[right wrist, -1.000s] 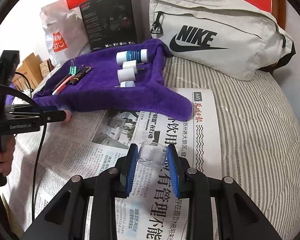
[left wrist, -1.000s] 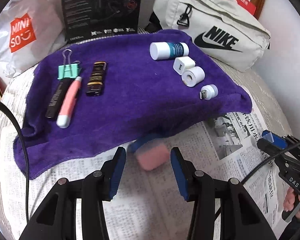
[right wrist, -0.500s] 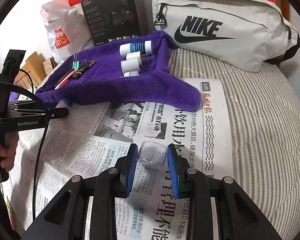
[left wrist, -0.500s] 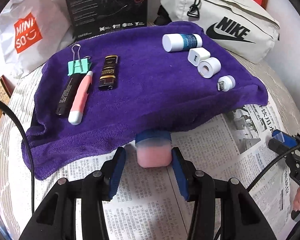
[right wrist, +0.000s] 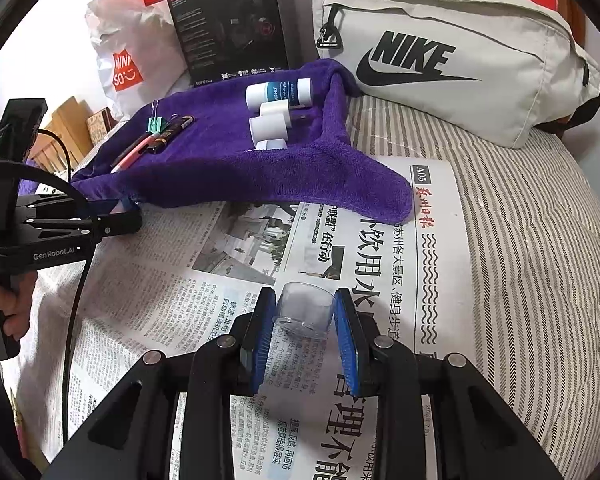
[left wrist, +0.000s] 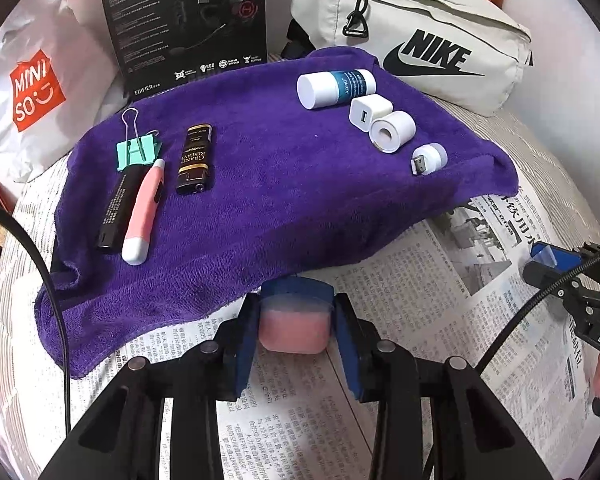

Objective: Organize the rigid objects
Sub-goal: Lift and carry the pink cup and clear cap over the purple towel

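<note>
At near edge of purple towel (left wrist: 284,200): we hold pink jar with blue lid (left wrist: 294,322) in left gripper (left wrist: 294,334), jaws clamped on its sides, over newspaper (left wrist: 420,320). Right gripper (right wrist: 303,330) jaws pinch clear plastic cup (right wrist: 304,312). Advice: carry jar level, set on bare towel between lighter (left wrist: 195,159) and USB plug (left wrist: 430,159).

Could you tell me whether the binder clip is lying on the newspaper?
No, the binder clip rests on the purple towel, beyond the newspaper.
</note>
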Demonstrator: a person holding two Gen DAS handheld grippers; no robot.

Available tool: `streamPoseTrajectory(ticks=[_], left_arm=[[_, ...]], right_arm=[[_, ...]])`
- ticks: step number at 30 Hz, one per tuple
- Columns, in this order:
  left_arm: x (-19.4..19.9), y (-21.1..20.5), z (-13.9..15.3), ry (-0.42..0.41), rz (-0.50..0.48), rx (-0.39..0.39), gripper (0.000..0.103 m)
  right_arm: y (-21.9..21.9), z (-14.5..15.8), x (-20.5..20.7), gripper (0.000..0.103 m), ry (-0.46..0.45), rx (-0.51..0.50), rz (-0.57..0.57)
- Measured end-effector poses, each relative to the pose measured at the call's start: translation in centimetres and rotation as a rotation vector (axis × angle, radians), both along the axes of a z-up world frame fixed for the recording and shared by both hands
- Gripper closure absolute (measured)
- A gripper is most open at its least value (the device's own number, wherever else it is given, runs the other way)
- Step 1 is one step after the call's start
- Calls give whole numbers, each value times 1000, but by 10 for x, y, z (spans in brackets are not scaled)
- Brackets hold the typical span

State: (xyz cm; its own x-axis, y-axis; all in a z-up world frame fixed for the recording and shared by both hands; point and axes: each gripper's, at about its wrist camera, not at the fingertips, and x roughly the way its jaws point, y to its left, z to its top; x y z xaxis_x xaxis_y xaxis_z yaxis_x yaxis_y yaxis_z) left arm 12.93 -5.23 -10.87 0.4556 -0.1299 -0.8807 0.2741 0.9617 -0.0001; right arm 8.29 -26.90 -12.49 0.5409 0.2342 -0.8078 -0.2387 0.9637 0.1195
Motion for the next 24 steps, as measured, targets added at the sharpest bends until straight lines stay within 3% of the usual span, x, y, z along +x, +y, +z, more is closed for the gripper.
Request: streamPoseTrajectory(ticks=[11,24], left_arm=[[-6,14,2,13,-14,-37,68],[-28,65,23,-15,62,-110,68]], right_arm=[[2,6,1,73,0,17,8],[36,30,9,73,-42,47,99]])
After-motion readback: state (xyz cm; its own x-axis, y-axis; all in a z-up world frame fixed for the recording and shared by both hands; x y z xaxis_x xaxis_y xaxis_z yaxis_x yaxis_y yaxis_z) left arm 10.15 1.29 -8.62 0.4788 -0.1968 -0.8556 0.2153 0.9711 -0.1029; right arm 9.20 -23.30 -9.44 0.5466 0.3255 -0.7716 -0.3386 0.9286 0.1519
